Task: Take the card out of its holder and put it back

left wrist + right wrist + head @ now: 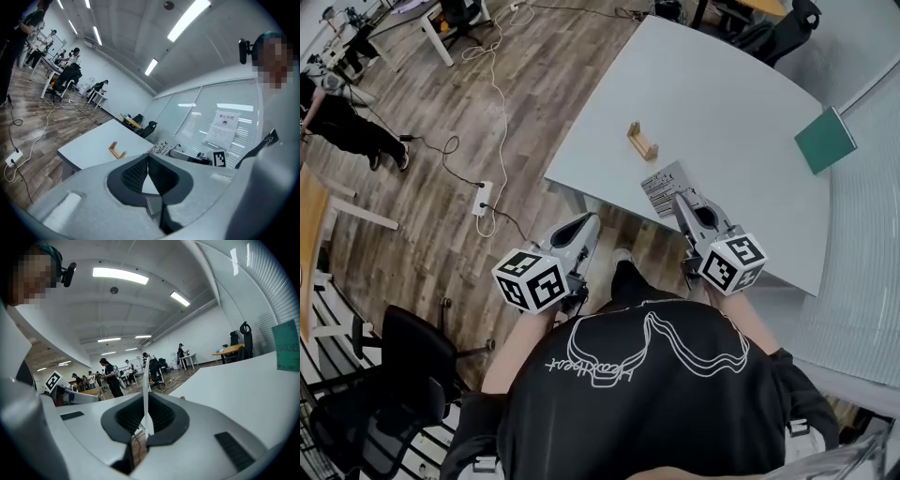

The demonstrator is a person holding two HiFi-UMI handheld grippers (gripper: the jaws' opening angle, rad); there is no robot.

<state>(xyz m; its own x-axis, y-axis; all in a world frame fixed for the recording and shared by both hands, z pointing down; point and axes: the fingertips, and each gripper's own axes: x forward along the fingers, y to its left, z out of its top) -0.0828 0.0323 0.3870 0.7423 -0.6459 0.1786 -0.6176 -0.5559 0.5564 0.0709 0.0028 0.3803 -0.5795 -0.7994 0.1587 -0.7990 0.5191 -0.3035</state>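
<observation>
Black shirt [647, 394] fills head view's foot. Right gripper [682, 199] pinches card [664, 185] at table [722, 103] edge; wooden holder [642, 141] empty, well apart.
Left gripper view: left gripper [147, 157] closed, nothing held.
Right gripper view: card edge-on between pads. Risk: tilted entry misses the slot, topples the light holder.

In your head view the print on the card [664, 183] was too small to read, and its near edge was hidden behind the tips of your right claw [682, 201]. The right gripper view caught that card only edge-on, so its faces were out of sight, and the green board [287, 344] on the surface [234, 394] was cut off by the picture's rim.
</observation>
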